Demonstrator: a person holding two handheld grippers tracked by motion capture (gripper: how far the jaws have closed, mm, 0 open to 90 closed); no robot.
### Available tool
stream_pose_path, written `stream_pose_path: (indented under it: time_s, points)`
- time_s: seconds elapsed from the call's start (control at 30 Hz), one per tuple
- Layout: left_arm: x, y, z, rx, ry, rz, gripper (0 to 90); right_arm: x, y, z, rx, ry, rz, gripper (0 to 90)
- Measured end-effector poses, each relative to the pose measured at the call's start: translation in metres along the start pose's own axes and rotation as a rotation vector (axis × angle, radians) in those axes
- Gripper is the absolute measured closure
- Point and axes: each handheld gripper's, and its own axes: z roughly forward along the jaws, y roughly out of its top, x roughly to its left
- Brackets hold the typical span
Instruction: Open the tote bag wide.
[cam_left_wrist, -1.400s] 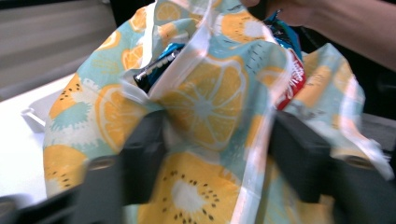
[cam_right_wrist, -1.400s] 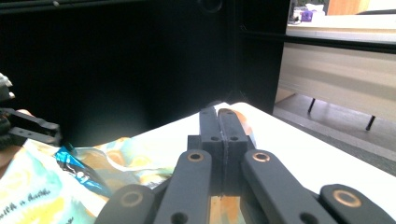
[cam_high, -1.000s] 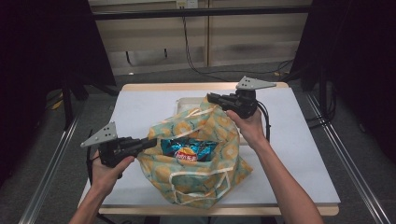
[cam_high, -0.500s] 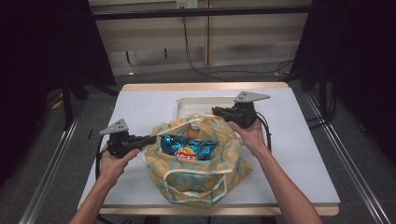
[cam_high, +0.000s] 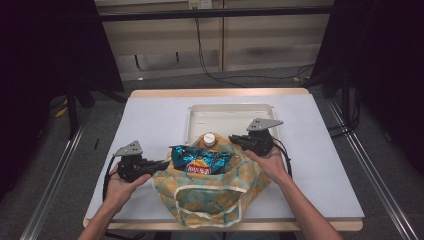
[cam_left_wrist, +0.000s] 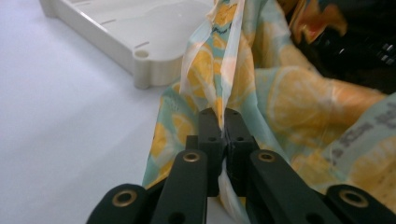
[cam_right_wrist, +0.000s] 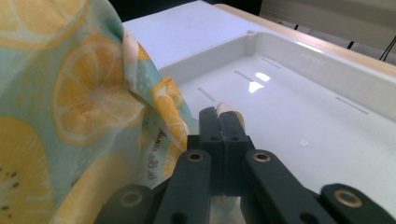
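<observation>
A cloth bag (cam_high: 210, 192) printed with lemon slices lies at the front middle of the table, its mouth held apart. A blue chips packet (cam_high: 200, 159) sticks out of the mouth, and a white-capped bottle (cam_high: 209, 138) stands just behind it. My left gripper (cam_high: 161, 164) is shut on the bag's left rim; in the left gripper view the fabric (cam_left_wrist: 224, 70) rises from between the closed jaws (cam_left_wrist: 223, 119). My right gripper (cam_high: 235, 140) is shut on the right rim; in the right gripper view a strip of the bag (cam_right_wrist: 70, 102) pokes past its jaw tips (cam_right_wrist: 219, 116).
A shallow cream tray (cam_high: 235, 116) sits behind the bag at the table's middle back, its corner (cam_left_wrist: 140, 60) near the left gripper and its floor (cam_right_wrist: 289, 102) under the right one. The white table (cam_high: 150, 120) has open room left and right. Cables trail from both grippers.
Both hands have come down and the bag has sunk with them onto the table. The bottle's cap now shows behind the chips packet. Both grips on the rim are unchanged.
</observation>
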Motion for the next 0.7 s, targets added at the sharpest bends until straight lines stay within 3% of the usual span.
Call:
stream_pose_path:
  time_s: [0.07, 0.17, 0.27, 0.33, 0.4, 0.57, 0.67, 0.7]
  points:
    - [0.004, -0.005, 0.003, -0.011, -0.003, -0.022, 86.8, 0.0, -0.002, 0.001, 0.006, -0.007, -0.003, 90.0]
    - [0.007, -0.008, 0.01, 0.016, 0.001, -0.032, 85.2, -0.001, -0.007, 0.007, 0.037, -0.009, -0.002, 89.5]
    - [0.007, -0.011, 0.012, 0.017, -0.005, -0.04, 79.8, -0.001, -0.008, 0.008, 0.047, -0.014, 0.001, 80.7]
    - [0.006, -0.011, 0.008, 0.001, 0.003, -0.038, 71.6, -0.005, -0.004, -0.003, 0.012, -0.027, 0.021, 69.1]
    - [0.003, -0.01, 0.001, -0.038, 0.006, -0.041, 68.9, -0.006, -0.001, -0.008, -0.002, -0.03, 0.025, 65.4]
    - [-0.006, -0.006, -0.02, -0.107, 0.037, -0.039, 52.5, -0.001, 0.007, -0.04, -0.078, 0.006, 0.063, 60.8]
    - [-0.014, -0.005, -0.032, -0.14, 0.047, -0.011, 51.0, 0.012, 0.006, -0.064, -0.122, 0.05, 0.08, 60.2]
    - [-0.017, -0.004, -0.035, -0.155, 0.04, -0.005, 51.0, 0.012, 0.006, -0.064, -0.122, 0.05, 0.08, 60.2]
